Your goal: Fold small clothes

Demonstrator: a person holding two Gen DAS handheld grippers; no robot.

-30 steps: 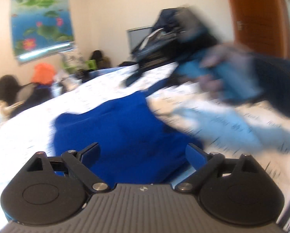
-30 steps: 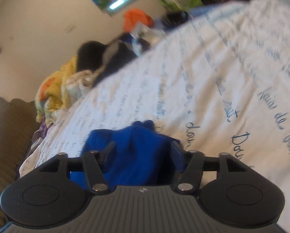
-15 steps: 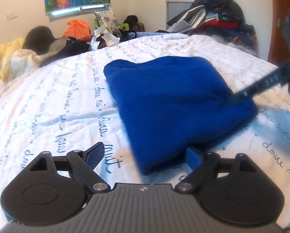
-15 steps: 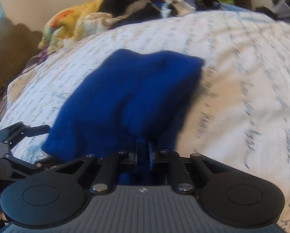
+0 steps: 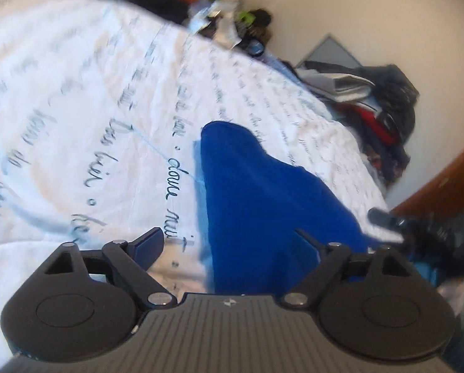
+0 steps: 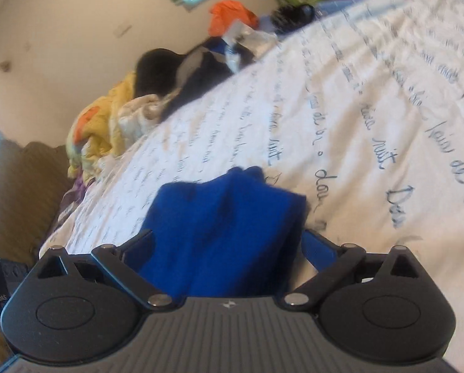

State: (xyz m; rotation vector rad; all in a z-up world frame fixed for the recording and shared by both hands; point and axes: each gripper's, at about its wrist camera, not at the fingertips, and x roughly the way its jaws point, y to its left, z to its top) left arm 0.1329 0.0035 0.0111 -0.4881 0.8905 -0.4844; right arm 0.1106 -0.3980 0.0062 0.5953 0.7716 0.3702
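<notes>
Lying on the bed [image 5: 76, 99], blue garment [image 5: 263, 192] folded and plush, long axis running 11 to 5 o'clock ahead of the released left gripper [image 5: 232, 242], yet nearer the right gripper [image 6: 229, 242], jaws opening around its near end.

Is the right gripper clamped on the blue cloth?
Cannot tell. In the right wrist view the right gripper is opening wide with the blue cloth bunched between its fingers; the cloth hides the inner faces of the fingers, so neither contact nor gap shows plainly.
</notes>
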